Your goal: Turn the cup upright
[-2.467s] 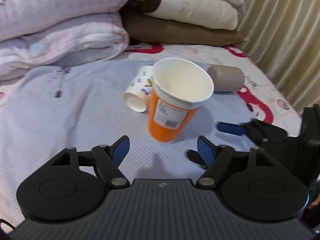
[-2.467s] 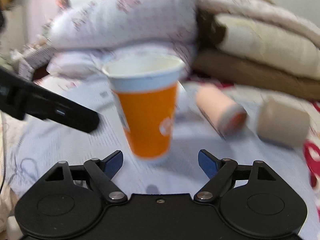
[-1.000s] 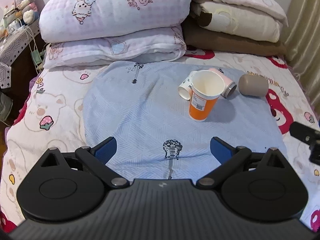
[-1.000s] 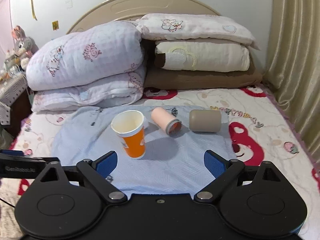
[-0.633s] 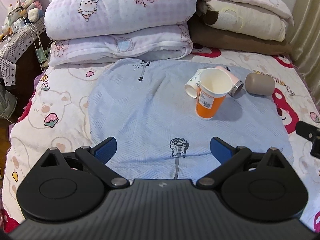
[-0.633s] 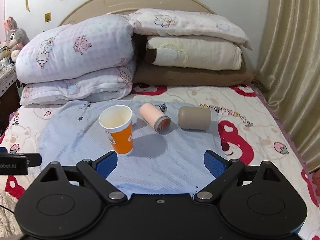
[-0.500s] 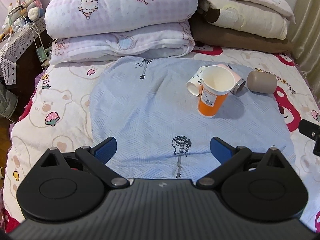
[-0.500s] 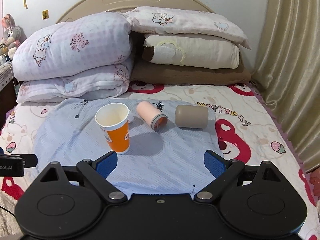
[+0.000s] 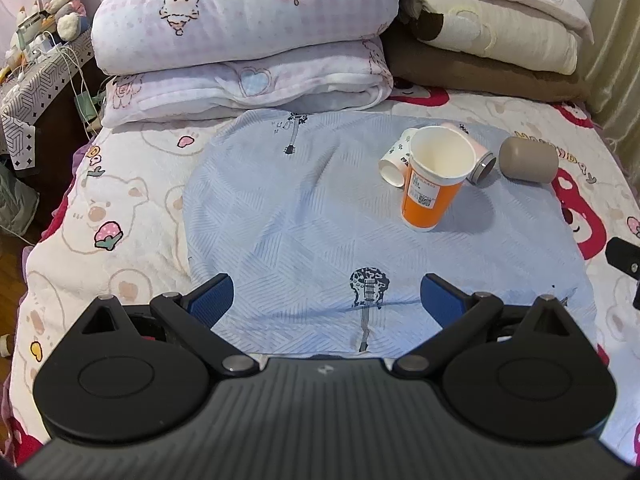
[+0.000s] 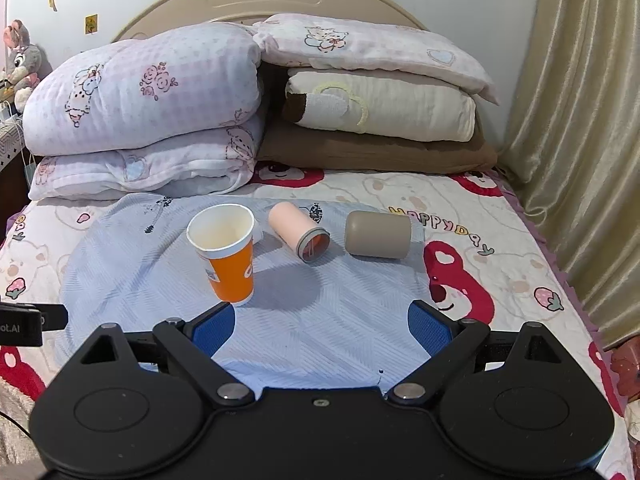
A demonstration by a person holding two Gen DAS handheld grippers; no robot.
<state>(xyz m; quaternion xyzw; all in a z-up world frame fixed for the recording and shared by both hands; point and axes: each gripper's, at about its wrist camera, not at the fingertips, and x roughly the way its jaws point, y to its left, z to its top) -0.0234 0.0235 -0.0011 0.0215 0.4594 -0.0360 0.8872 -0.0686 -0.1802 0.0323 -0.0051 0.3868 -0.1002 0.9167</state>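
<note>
Orange paper cup (image 9: 434, 184) stands upright on the light blue cloth (image 9: 280, 216) spread over the bed, mouth up, leaning a little on the soft surface. White rim band at top, white inside, orange body, and a white printed label with a barcode on the side facing my left camera; from my right camera the orange paper cup (image 10: 228, 254) shows a white logo patch low on its side, too small to read. It casts a shadow to its right on the cloth. My left gripper (image 9: 326, 298) is spread wide, blue pads empty, well back from the cup, nothing between the fingers. My right gripper (image 10: 320, 328) is also spread wide and empty; its left pad sits low near the cup's base in the frame but is not touching it. Behind the orange cup lies a small white printed cup (image 9: 394, 160) on its side, touching or just beside it, cannot tell which. A pink cup (image 10: 298, 232) lies on its side just right of it, open end facing me. A taupe cup (image 10: 378, 234) lies on its side further right, near the cloth edge. Pink-checked folded quilts (image 10: 140, 112) and stacked pillows (image 10: 376, 92) at the headboard, beige curtain (image 10: 580, 100) on the right.
</note>
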